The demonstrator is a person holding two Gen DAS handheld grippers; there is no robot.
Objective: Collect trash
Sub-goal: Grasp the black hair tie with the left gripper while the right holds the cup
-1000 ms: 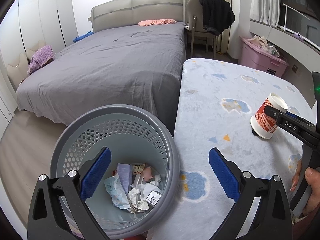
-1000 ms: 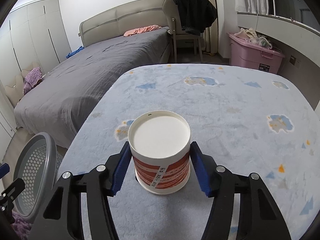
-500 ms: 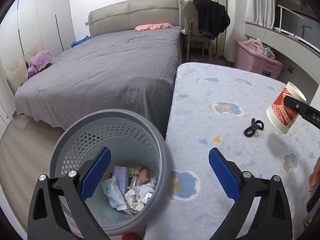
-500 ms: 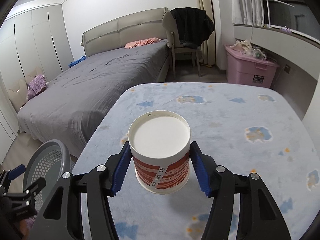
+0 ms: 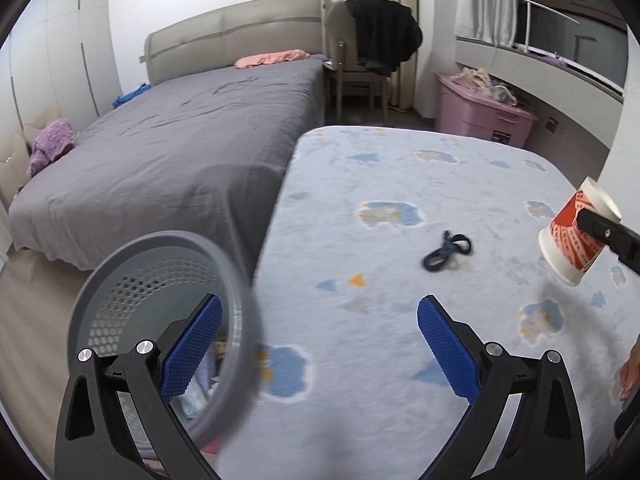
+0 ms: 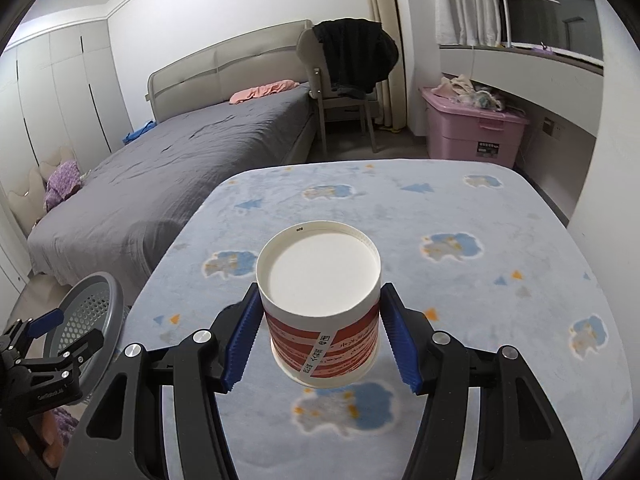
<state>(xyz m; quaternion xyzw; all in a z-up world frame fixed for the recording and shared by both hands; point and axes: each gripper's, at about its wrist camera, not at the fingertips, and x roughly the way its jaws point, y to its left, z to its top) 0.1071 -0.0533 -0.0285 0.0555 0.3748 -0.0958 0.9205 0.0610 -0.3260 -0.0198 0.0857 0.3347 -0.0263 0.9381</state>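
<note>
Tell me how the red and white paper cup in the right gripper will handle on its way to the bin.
The paper cup looks thin-walled, so a hard squeeze from the right gripper would probably dent it. Held upside down, clear of the table, it is likely empty and light. Its tapered, smooth side may slip through the pads if the grip loosens.

A red-and-white printed cup (image 6: 324, 316) with a white base is seen between blue ribbed pads (image 6: 242, 344). The table (image 5: 400, 184) is covered in pale blue with darker blue clouds and orange triangles. A dark loop (image 5: 447, 250), grey basket (image 5: 120, 264), grey bed (image 5: 180, 152) and pink bin (image 6: 474, 130) are shown.
</note>
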